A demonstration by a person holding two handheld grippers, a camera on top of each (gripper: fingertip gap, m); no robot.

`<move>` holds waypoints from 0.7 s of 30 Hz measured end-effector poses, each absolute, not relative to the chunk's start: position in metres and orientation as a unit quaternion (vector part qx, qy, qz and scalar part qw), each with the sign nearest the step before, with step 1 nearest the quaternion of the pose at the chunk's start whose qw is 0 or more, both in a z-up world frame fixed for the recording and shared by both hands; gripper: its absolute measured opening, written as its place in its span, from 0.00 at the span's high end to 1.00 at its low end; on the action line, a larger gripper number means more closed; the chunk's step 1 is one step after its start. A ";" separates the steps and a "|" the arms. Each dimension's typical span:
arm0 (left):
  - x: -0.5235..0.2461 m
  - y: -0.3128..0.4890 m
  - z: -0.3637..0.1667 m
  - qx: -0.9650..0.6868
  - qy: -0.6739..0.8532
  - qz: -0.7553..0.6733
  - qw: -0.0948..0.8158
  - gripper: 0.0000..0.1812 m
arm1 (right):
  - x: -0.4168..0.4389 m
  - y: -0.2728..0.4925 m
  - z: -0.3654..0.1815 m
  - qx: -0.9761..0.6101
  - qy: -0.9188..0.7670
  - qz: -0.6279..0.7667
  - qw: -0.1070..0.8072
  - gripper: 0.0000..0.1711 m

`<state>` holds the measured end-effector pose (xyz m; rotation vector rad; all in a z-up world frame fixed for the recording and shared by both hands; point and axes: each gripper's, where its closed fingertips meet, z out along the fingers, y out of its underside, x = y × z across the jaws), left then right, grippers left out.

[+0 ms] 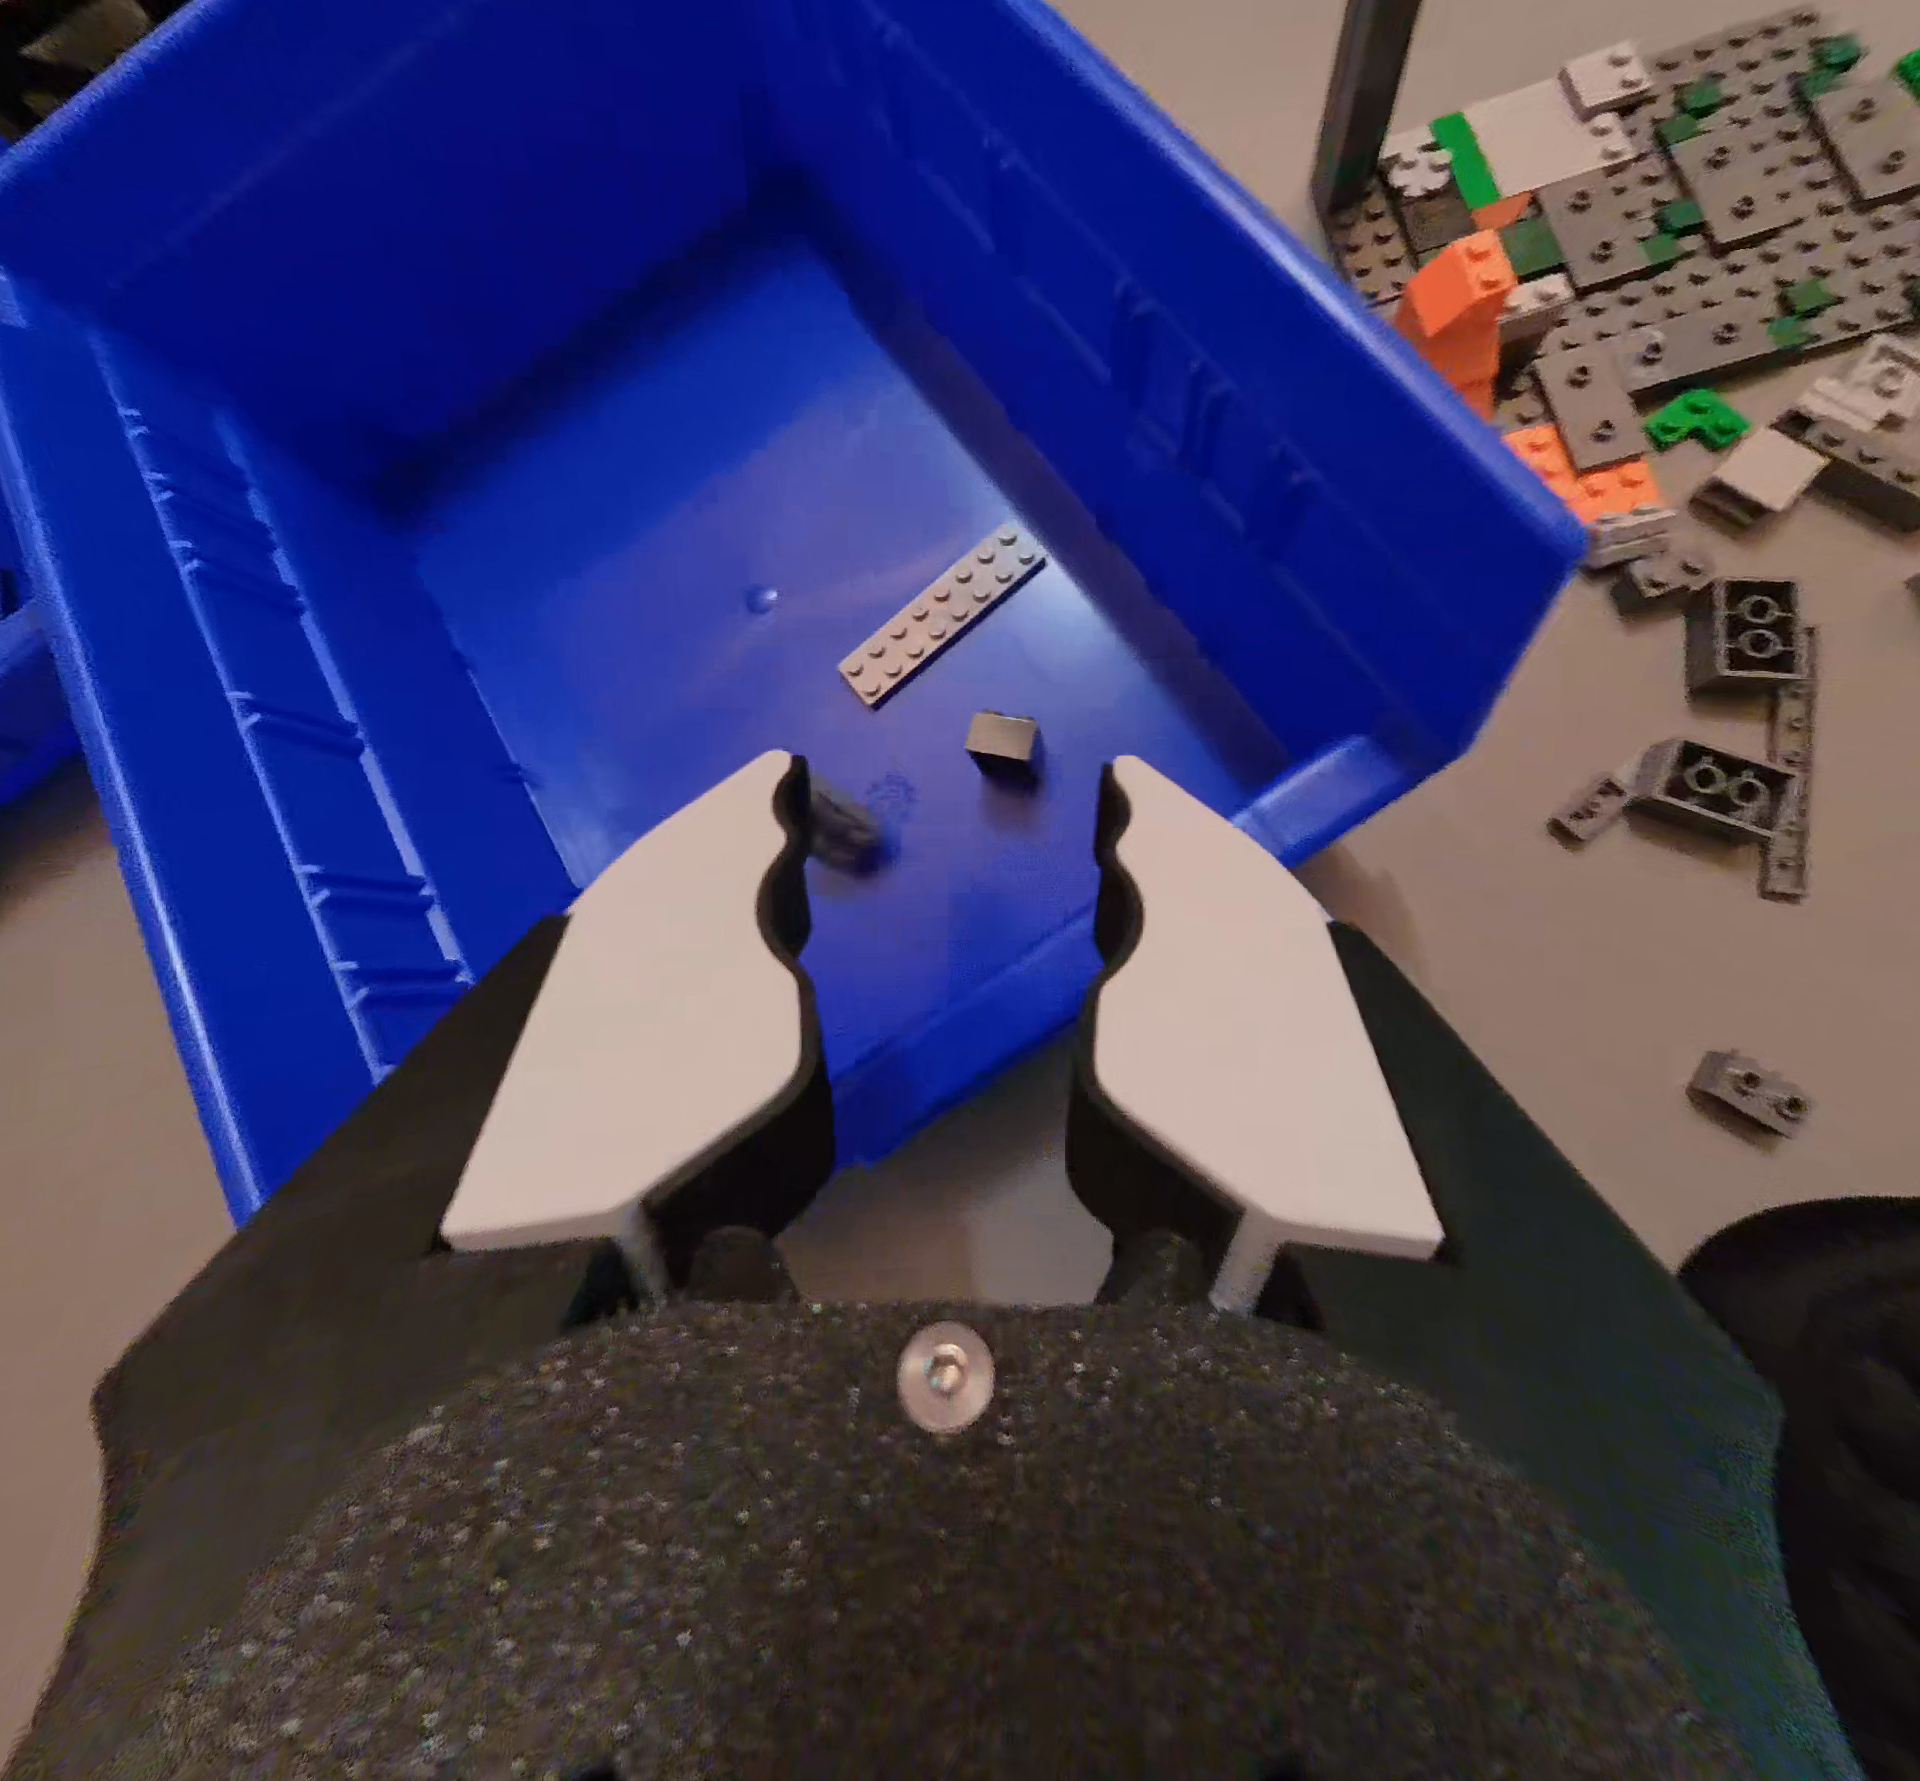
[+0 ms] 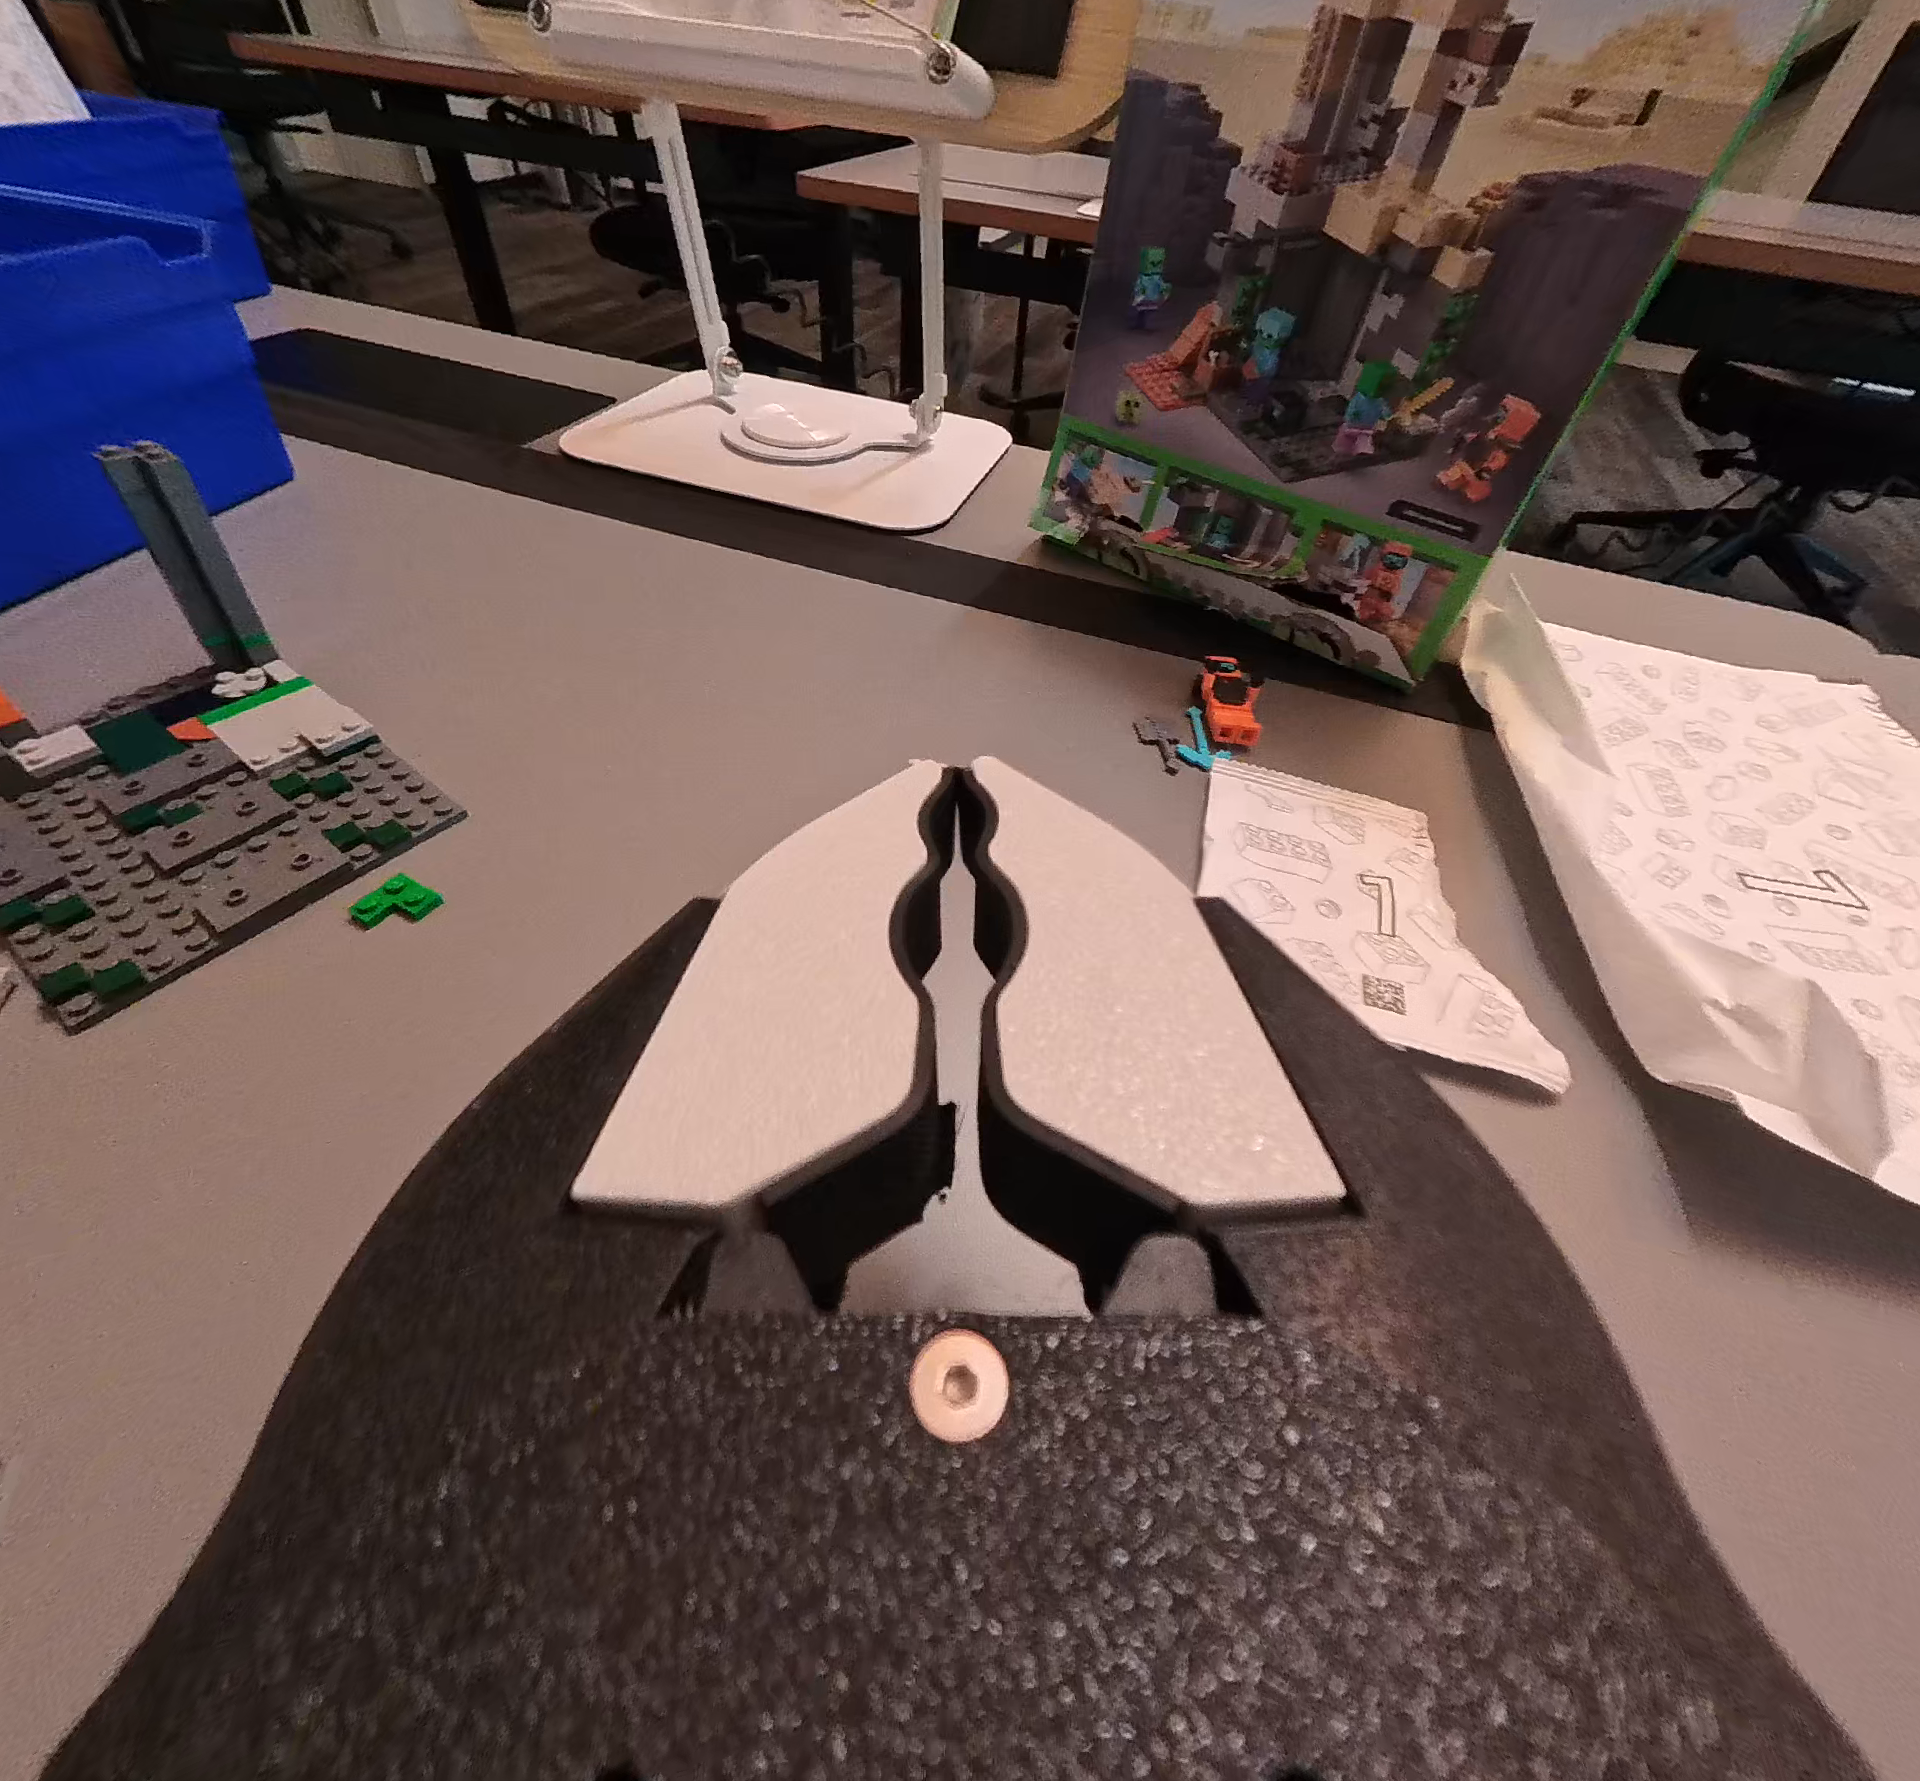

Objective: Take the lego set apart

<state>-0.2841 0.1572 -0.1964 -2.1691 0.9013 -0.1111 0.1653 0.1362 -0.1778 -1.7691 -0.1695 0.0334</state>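
My left gripper [image 1: 948,781] is open and empty, held over the near end of a blue bin [image 1: 260,744]. In the bin lie a long grey plate [image 1: 942,614], a small dark brick [image 1: 1003,742] and a blurred dark piece [image 1: 844,822] by my left fingertip. The lego set [image 1: 1704,204], a dark grey studded base with grey, green and orange pieces and a tall grey pillar [image 1: 1377,27], sits to the bin's right; it also shows in the right wrist view [image 2: 187,838]. My right gripper [image 2: 956,773] is shut and empty above the grey table.
Loose grey bricks [image 1: 1745,640] and a green piece [image 1: 1694,417] lie beside the set. In the right wrist view a green piece [image 2: 395,900], an orange minifigure [image 2: 1231,697], paper bags [image 2: 1340,921], the set's box [image 2: 1340,297] and a white lamp stand [image 2: 790,453] are on the table. Spacing between my two grippers at the tips: around 45 centimetres. From the left gripper's tips to the small dark brick [image 1: 1003,742] is close to 5 centimetres.
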 end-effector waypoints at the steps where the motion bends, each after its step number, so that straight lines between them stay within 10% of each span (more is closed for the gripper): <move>1: -0.282 0.151 -0.194 -0.848 0.359 -0.049 0.386 0.70 | 0.164 0.136 -0.178 -0.773 -0.076 0.017 0.630 1.00; 21: -0.203 0.012 -0.262 -0.778 0.571 -0.159 0.209 0.91 | 0.165 0.137 -0.181 -0.775 -0.077 0.019 0.627 0.99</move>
